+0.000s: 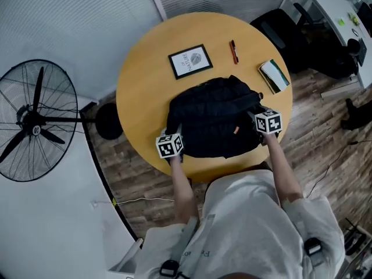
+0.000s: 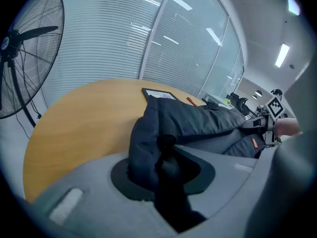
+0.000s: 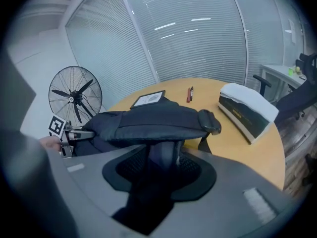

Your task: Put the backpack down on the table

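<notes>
Head view: I see the backpack on the table. Left gripper at eight o'clock and right gripper at three each pinch its fabric.

- I kept both arms stretched forward, grippers angled downward.
- My left gripper clamped the backpack at its left edge.
- My right gripper clamped its right side.
</notes>
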Tool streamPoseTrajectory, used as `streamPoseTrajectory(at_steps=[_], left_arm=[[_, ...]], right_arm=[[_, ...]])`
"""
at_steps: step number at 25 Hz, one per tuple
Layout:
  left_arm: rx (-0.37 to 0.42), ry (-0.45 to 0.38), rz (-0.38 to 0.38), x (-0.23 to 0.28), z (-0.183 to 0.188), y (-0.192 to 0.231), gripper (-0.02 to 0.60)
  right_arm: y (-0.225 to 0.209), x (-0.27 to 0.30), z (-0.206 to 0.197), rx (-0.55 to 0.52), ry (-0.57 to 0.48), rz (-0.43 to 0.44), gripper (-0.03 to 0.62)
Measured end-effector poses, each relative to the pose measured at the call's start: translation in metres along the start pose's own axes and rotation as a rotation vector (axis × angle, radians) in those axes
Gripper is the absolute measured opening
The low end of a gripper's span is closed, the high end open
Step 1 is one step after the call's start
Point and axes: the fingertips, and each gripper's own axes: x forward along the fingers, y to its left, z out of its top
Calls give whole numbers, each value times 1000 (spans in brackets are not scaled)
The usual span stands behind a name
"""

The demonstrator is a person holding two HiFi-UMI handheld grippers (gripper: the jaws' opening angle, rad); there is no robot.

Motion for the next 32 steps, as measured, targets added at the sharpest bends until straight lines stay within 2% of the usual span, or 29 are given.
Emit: streamPoseTrajectory(at_steps=[8, 14, 18, 23, 25, 29, 32], left_arm=[[-25, 72, 19, 19, -18, 10, 129], [-44, 82, 36, 25, -25, 15, 140], [-42, 81, 50, 28, -26, 15, 144], [2, 90, 92, 32, -27, 16, 149], [13, 90, 100, 33, -26, 17, 150], [-6, 82, 96, 32, -22, 20, 154], [-13, 75, 102, 21, -21, 19, 183]], right_arm=[[-16, 21, -18, 50, 52, -8, 188], [-30, 31, -29, 77, 116, -46, 249], [-34, 35, -30, 58, 154, -79, 273], [-31, 42, -34, 55, 149, -80, 273], [-34, 40, -32, 46, 159, -114, 275], [-35, 35, -26, 31, 152, -157, 283], [-34, 25, -25, 19, 125, -175, 295]])
